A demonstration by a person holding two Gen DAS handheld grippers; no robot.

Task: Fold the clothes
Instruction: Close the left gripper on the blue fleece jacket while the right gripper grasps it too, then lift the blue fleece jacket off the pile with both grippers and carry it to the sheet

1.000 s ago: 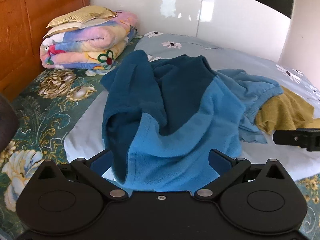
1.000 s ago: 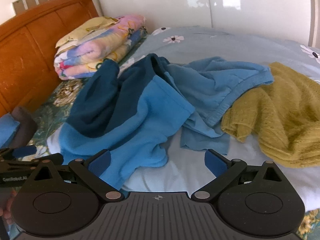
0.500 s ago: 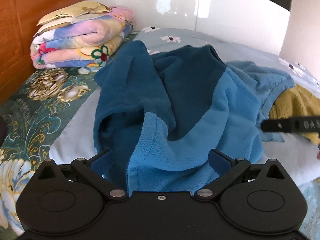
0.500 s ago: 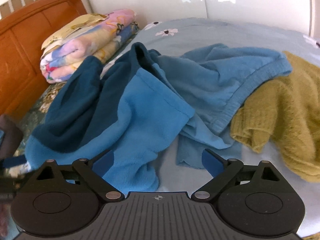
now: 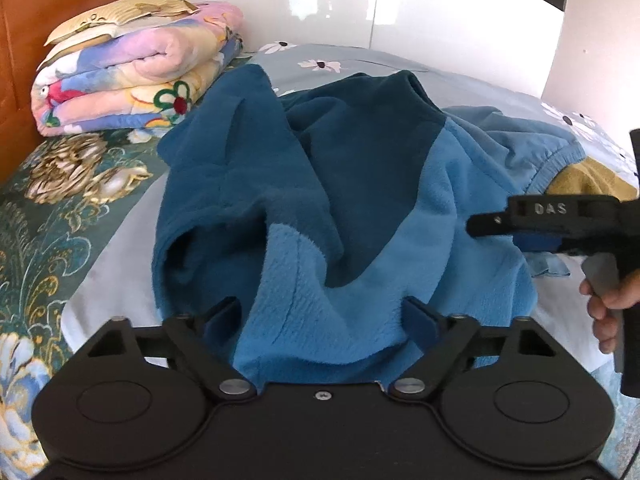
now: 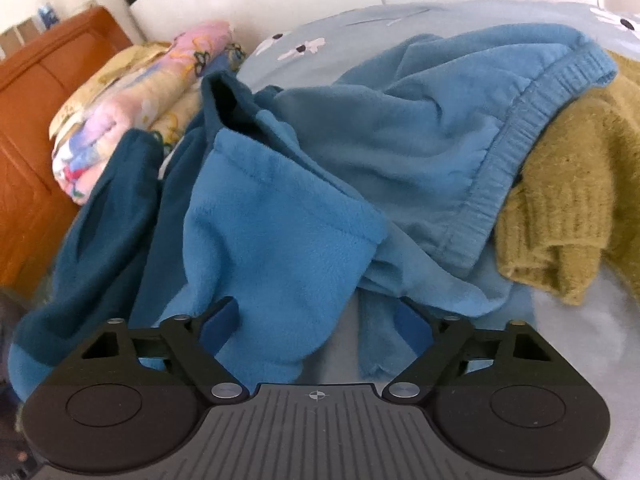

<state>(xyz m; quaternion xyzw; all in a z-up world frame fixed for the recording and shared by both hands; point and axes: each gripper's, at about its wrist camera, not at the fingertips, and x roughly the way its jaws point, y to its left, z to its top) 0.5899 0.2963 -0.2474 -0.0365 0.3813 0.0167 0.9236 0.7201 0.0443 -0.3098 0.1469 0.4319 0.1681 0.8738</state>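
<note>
A two-tone fleece top [image 5: 340,208], dark teal above and brighter blue below, lies crumpled in soft, fuzzy folds on the bed. Beside it, toward the right, is a smoother blue garment [image 6: 440,140] with a ribbed, stitched band, and past that a mustard knitted sweater [image 6: 568,200] with a coarse, ribbed cuff. They rest on a pale grey sheet [image 5: 104,272] laid over a green bedspread [image 5: 36,216] printed with gold flowers; farther back is a grey cover [image 5: 360,60] with white daisies. A folded, puffy floral quilt [image 5: 132,80] sits against the orange wooden headboard [image 6: 36,128], and glossy white panels [image 5: 440,12] rise behind the bed. The left gripper [image 5: 324,320] hangs over the near blue hem of the fleece, its jaws closing with the cloth bunched between them; the blue pads do not yet press it. The right gripper [image 6: 316,320] is likewise closing, with a lobe of the blue fleece and the edge of the smoother garment between its jaws, not yet pinched. In the left view, a hand [image 5: 608,304] holds the right gripper's handle at the right edge.
</note>
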